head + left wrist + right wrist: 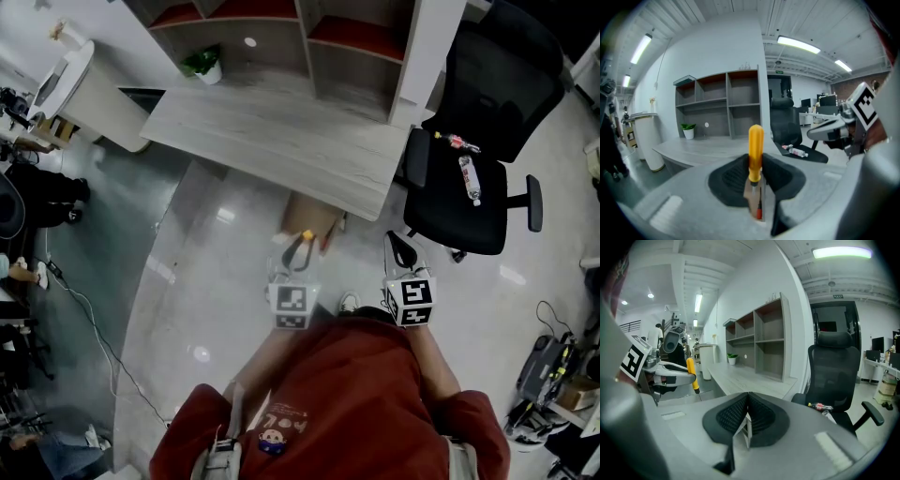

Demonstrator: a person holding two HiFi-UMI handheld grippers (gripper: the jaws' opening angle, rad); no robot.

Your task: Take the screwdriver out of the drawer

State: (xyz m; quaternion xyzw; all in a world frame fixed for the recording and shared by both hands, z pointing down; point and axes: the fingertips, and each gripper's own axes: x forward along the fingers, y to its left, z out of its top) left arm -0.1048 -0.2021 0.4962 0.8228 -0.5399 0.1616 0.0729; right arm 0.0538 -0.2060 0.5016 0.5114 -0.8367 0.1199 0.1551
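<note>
The screwdriver (756,149) has a yellow handle and stands upright between the jaws of my left gripper (757,190), which is shut on its thin shaft just under the handle. In the head view the left gripper (298,247) is held out in front of the person's red top, over the glossy floor, with the screwdriver's (306,235) yellow handle at its tip. The right gripper (401,246) is level with it to the right. Its ribbed pads meet with nothing between them (747,420). The right gripper view shows the left gripper (670,369) carrying the screwdriver (692,375).
A pale wood desk (281,131) with a grey shelf unit (356,56) and a small potted plant (204,64) lies ahead. A brown cabinet (314,217) sits under the desk's near edge. A black office chair (478,159) with a bottle (469,178) on its seat stands right.
</note>
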